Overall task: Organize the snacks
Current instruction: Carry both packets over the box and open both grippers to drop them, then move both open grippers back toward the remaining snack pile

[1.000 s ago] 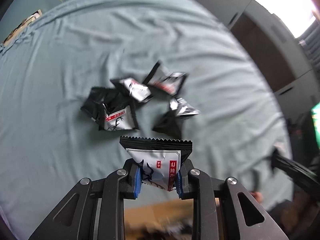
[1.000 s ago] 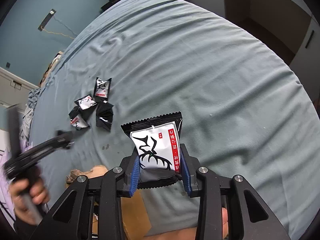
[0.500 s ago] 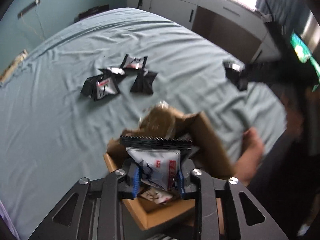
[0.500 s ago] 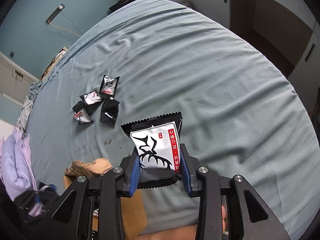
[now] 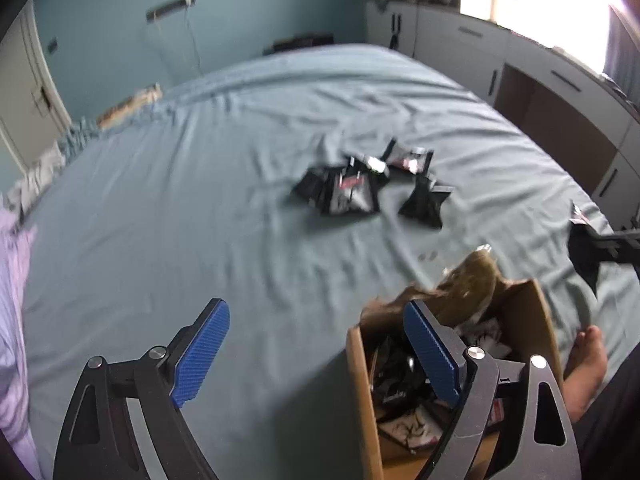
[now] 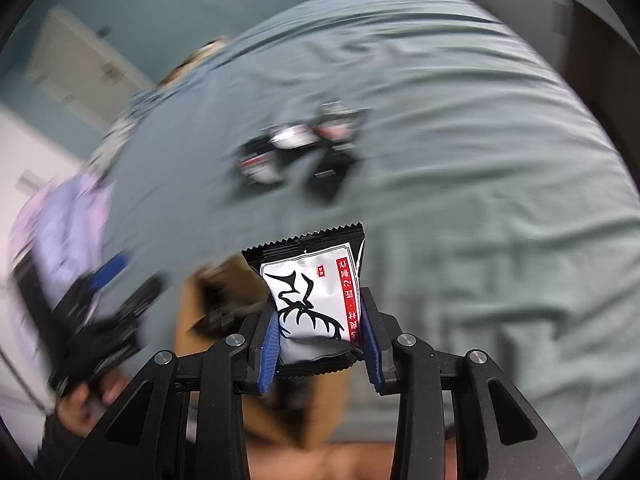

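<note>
Left gripper (image 5: 316, 344): blue-padded fingers (image 5: 202, 354) spread wide apart, nothing between them, lower part of the frame beside the open cardboard box (image 5: 538, 320) at lower right, which contains packets. Right gripper (image 6: 320, 344): fingers clamped on a white-and-black snack packet (image 6: 312, 292), centre frame. Loose packets (image 5: 352, 194) lie grouped on the bed (image 5: 160, 220), upper centre.

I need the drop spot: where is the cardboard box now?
In the left wrist view the box sits lower right at the bed's near edge, behind the open left gripper's right finger.
</note>
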The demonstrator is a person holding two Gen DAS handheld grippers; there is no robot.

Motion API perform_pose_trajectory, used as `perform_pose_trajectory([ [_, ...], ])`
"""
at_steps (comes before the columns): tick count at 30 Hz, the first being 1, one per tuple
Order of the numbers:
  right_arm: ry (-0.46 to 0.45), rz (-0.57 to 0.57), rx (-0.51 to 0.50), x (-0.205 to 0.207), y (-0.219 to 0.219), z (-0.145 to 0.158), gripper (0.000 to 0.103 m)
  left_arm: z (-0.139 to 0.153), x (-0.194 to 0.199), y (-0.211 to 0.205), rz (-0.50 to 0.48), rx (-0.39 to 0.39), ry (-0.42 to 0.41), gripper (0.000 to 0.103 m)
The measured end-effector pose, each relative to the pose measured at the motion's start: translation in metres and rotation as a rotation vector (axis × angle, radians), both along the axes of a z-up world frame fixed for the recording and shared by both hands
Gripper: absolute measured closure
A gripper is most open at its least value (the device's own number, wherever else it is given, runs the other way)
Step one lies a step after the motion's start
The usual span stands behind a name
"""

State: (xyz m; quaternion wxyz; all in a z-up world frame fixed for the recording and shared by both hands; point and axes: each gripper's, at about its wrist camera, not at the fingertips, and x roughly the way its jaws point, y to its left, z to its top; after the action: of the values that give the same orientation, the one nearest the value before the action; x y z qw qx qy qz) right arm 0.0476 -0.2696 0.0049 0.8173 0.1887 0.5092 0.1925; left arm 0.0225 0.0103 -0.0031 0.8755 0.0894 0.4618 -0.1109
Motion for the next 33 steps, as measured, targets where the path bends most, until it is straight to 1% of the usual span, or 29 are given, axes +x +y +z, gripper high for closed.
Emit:
perform_pose_trajectory([
  [2,-0.005,0.088,0.043,-0.005,0.012,0.002,0.069,-0.003,0.001,0.004,0.019,-0.018,0.022,0.013],
  [4,-0.004,0.148,0.066,-0.008,0.020,0.002,0.069,-0.003,-0.002,0.002,0.015,-0.007,0.008,0.013],
  [7,-0.019,0.183,0.077,-0.012,0.024,0.003,0.069,-0.003,-0.003,-0.002,0.012,0.018,-0.011,0.013],
  [10,-0.043,0.183,0.084,-0.014,0.026,0.005,0.068,-0.006,-0.002,-0.002,0.010,0.022,0.008,0.013],
  [13,-0.027,0.135,0.108,-0.016,0.021,-0.002,0.067,-0.010,0.001,-0.001,0.016,0.014,0.035,0.013],
  [15,0.002,0.066,0.102,-0.013,0.020,-0.014,0.054,-0.011,0.003,0.001,0.025,0.002,0.048,0.013],
  [17,0.048,0.006,0.053,-0.010,0.017,-0.023,0.050,-0.013,0.004,0.001,0.032,0.004,0.056,0.013],
  [19,0.064,0.014,0.059,-0.008,0.018,-0.026,0.050,-0.014,0.004,0.001,0.036,0.011,0.054,0.013],
  [21,0.060,0.030,0.081,-0.007,0.019,-0.024,0.050,-0.014,0.004,0.000,0.035,0.017,0.053,0.013],
  [22,0.052,0.029,0.087,-0.007,0.020,-0.022,0.048,-0.014,0.003,0.000,0.033,0.020,0.053,0.013],
  [23,0.048,0.023,0.082,-0.006,0.019,-0.021,0.043,-0.014,0.003,-0.001,0.033,0.023,0.052,0.013],
  [24,0.044,0.005,0.068,-0.006,0.016,-0.021,0.041,-0.014,0.003,-0.001,0.033,0.025,0.052,0.013],
  [26,0.050,-0.029,0.047,-0.004,0.011,-0.023,0.040,-0.015,0.003,-0.002,0.033,0.030,0.053,0.013],
  [29,0.072,-0.082,0.042,-0.003,0.001,-0.025,0.040,-0.016,0.004,-0.002,0.033,0.035,0.053,0.013],
  [33,0.061,-0.127,0.046,-0.008,-0.006,-0.017,0.040,-0.017,0.005,-0.002,0.035,0.027,0.062,0.013],
])
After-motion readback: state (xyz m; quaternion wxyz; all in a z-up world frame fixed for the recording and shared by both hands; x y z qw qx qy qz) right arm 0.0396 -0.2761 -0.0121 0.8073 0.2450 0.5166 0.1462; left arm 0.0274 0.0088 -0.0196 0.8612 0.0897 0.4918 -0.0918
